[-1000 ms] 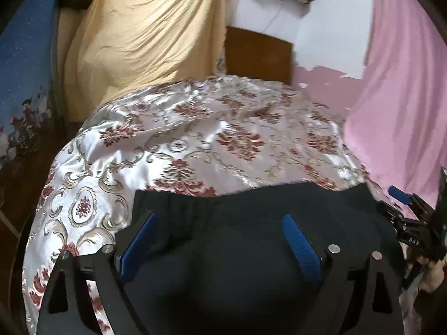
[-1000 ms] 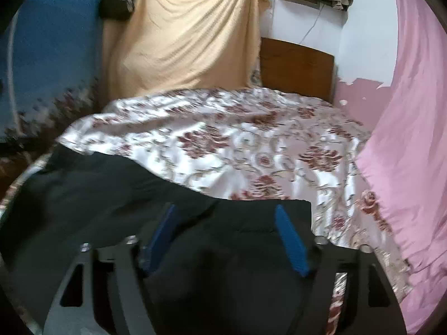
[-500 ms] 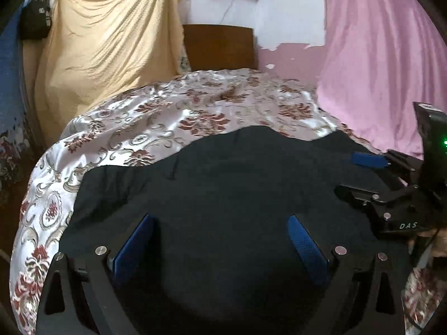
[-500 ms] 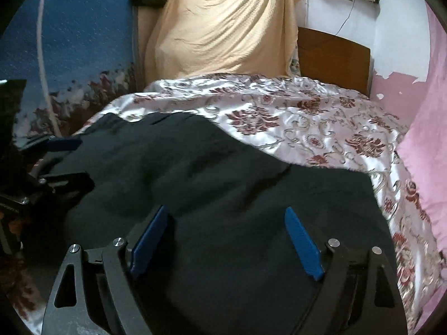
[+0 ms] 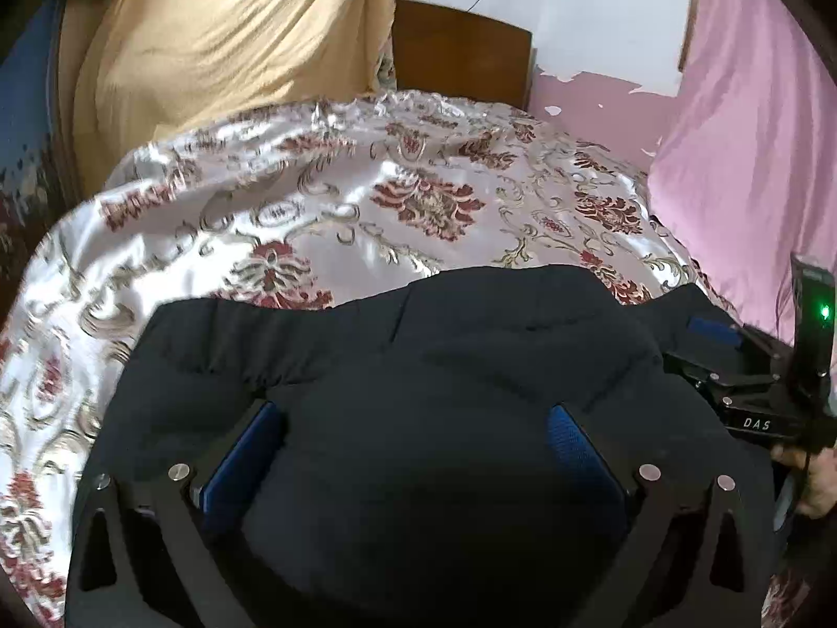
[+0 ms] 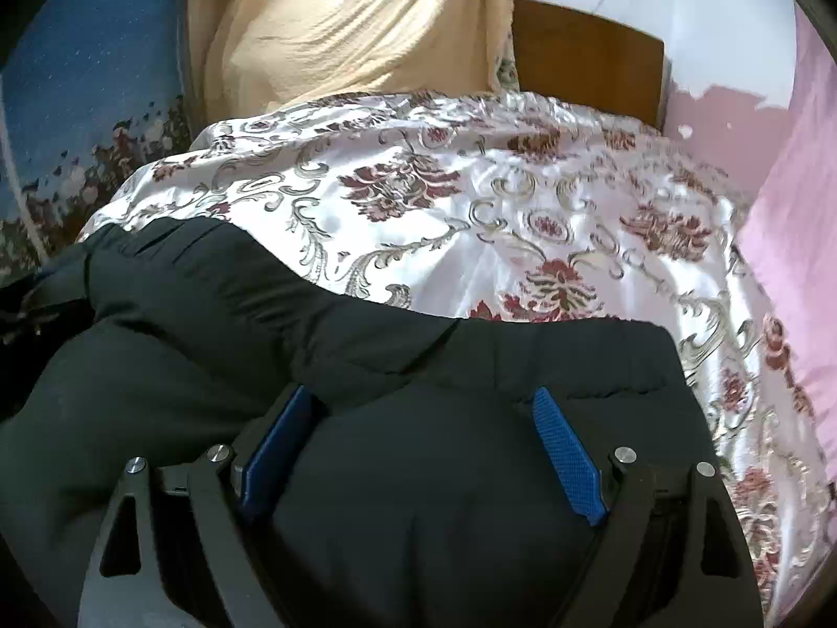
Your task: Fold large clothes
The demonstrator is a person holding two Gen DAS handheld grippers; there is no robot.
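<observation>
Black garment [image 5: 471, 366] lies spread on the floral satin bedspread [image 5: 324, 199], bulging between both tools. Left gripper [image 5: 418, 450] has its jaws spread wide, just been opening, fabric between the blue pads, not pinched. Right gripper [image 6: 423, 450] likewise stands released over the garment's near edge.

Black garment [image 5: 418, 418] near edge cut off by frame bottom (both views). Bedspread [image 5: 314, 199] pattern motion-blurred at left. Person's hand [image 5: 816, 481] mostly out of frame.
</observation>
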